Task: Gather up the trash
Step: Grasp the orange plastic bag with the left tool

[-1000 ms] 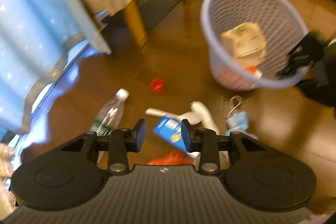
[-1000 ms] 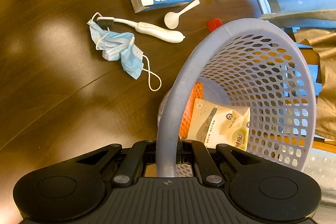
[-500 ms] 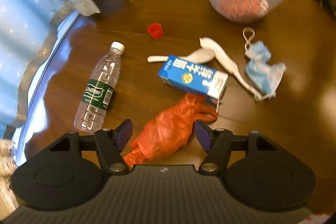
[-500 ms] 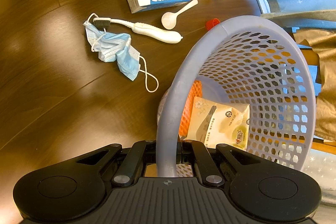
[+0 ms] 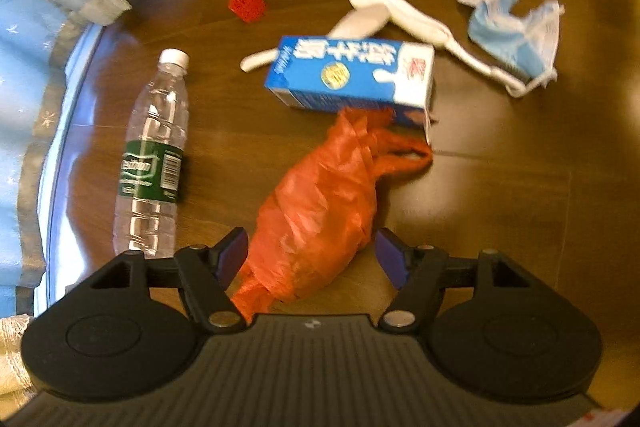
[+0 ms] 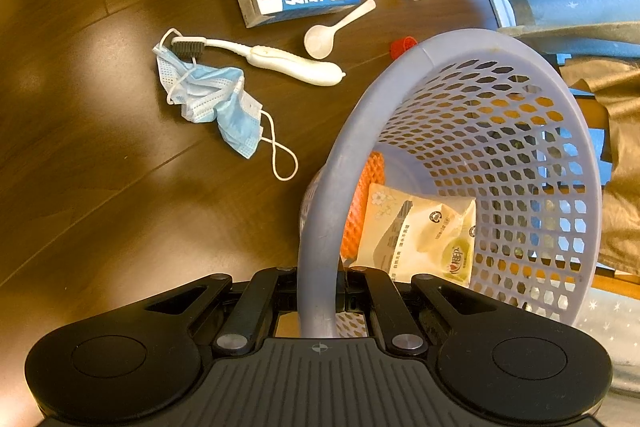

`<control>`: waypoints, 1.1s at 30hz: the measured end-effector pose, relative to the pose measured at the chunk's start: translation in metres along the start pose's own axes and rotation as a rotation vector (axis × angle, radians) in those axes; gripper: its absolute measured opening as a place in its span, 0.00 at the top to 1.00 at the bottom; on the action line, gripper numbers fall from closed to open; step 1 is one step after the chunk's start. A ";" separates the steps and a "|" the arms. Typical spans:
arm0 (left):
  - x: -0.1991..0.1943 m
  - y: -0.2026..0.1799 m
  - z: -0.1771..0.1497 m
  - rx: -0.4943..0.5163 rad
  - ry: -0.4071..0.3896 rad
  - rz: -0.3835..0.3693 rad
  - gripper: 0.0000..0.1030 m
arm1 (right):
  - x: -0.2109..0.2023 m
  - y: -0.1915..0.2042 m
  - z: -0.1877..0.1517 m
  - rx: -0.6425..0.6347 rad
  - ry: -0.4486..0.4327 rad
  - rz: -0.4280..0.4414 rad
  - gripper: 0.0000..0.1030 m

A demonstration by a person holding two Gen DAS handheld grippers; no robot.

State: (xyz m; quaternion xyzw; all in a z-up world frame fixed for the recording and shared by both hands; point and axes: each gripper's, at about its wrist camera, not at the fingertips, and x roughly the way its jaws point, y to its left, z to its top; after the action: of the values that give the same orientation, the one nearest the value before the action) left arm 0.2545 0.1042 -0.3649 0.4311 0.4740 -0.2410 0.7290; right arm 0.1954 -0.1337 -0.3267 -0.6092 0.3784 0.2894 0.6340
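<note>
We saw the dark brown wooden floor point(image 6: 100, 187) carrying everything. Largest on it was the pale lilac perforated plastic basket point(image 6: 520, 131), tipped, its rim clamped between the pressed-together jaws of our right gripper point(image 6: 320, 291) at six o'clock in the right wrist view. Inside the basket lay a cream printed tissue packet point(image 6: 420, 239) and, at its nine o'clock, an orange foam net point(image 6: 362, 203).

Our left gripper point(image 5: 312, 259) pointed down over the crumpled orange plastic bag point(image 5: 320, 207); its jaws were opening, spread either side of the bag's near end, with the blue pads point(image 5: 234, 255) not pressing on it.

At nine o'clock of the bag lay a clear plastic water bottle with a green label and white cap point(image 5: 154, 163). At twelve o'clock, touching the bag, lay a blue and white milk carton point(image 5: 352, 75). At two o'clock of the carton sat a crumpled light blue face mask point(image 5: 516, 31), and a white electric toothbrush point(image 5: 424, 23) lay between them, its head on the mask. A white plastic spoon point(image 5: 352, 27) lay just behind the carton. Smallest, a red bottle cap point(image 5: 247, 4) sat at eleven o'clock of the carton, well apart.
</note>
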 end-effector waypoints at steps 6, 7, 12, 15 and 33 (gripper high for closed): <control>0.015 -0.002 -0.004 0.023 0.019 0.019 0.36 | 0.000 0.000 -0.001 0.001 0.000 0.001 0.98; 0.017 -0.002 -0.004 0.027 0.019 0.024 0.36 | 0.000 0.001 -0.002 0.003 0.000 0.001 0.98; 0.025 0.003 -0.002 0.017 0.028 0.035 0.42 | 0.001 -0.001 -0.001 0.005 0.000 0.005 0.98; 0.027 0.003 -0.004 0.015 0.033 0.040 0.52 | 0.000 -0.001 0.001 0.003 0.000 0.006 0.98; -0.033 0.021 0.010 -0.023 -0.012 0.036 0.68 | -0.003 0.001 -0.001 -0.008 -0.004 0.003 0.98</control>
State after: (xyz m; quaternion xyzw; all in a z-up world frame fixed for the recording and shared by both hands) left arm 0.2602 0.1045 -0.3249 0.4298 0.4644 -0.2248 0.7410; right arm 0.1931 -0.1345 -0.3246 -0.6105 0.3769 0.2933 0.6318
